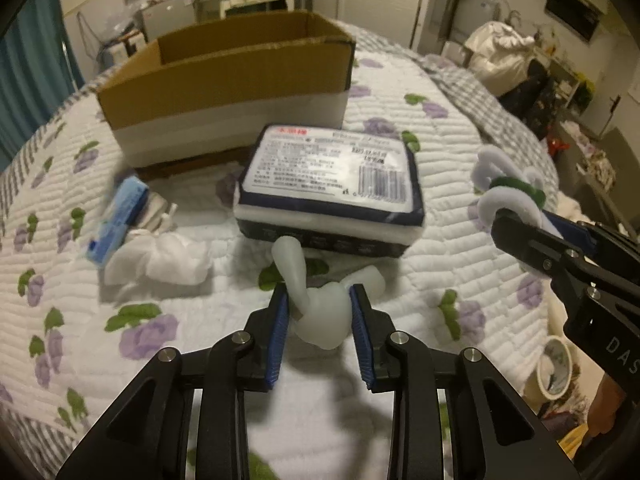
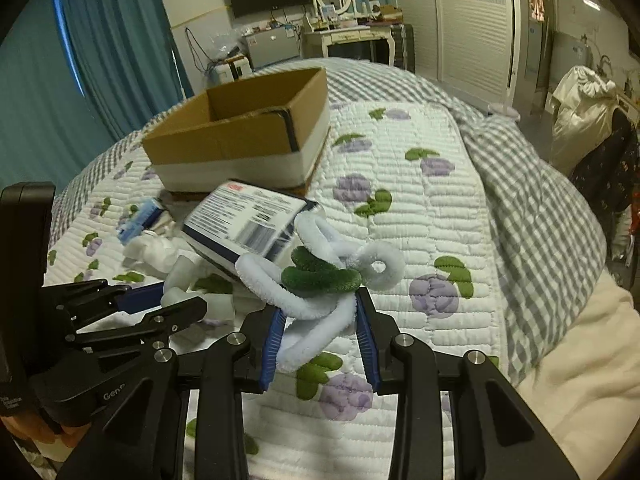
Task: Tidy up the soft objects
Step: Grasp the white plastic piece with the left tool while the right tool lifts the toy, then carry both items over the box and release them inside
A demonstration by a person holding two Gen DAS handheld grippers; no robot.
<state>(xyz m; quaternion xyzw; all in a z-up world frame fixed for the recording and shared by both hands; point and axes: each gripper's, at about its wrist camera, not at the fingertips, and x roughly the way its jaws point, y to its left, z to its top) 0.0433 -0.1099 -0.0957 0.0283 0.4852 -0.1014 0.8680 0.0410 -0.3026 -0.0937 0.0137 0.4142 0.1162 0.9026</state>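
Bedroom, floral quilt (image 1: 460,240). Left gripper (image 1: 319,312) fingers clamped on white squishy toy (image 1: 320,312); right gripper (image 2: 320,320) fingers pinch fuzzy white-green loops (image 2: 320,276), both lifted over bed. Cardboard box (image 1: 224,80) beyond tissue pack (image 1: 332,184). Risk: loose loops slipping out mid-carry.

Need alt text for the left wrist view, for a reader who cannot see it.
The left gripper is shut on a white rubbery toy above a floral quilt. Ahead lie a wrapped tissue pack and an open cardboard box; at right, the right gripper holds fuzzy white-and-green loops.
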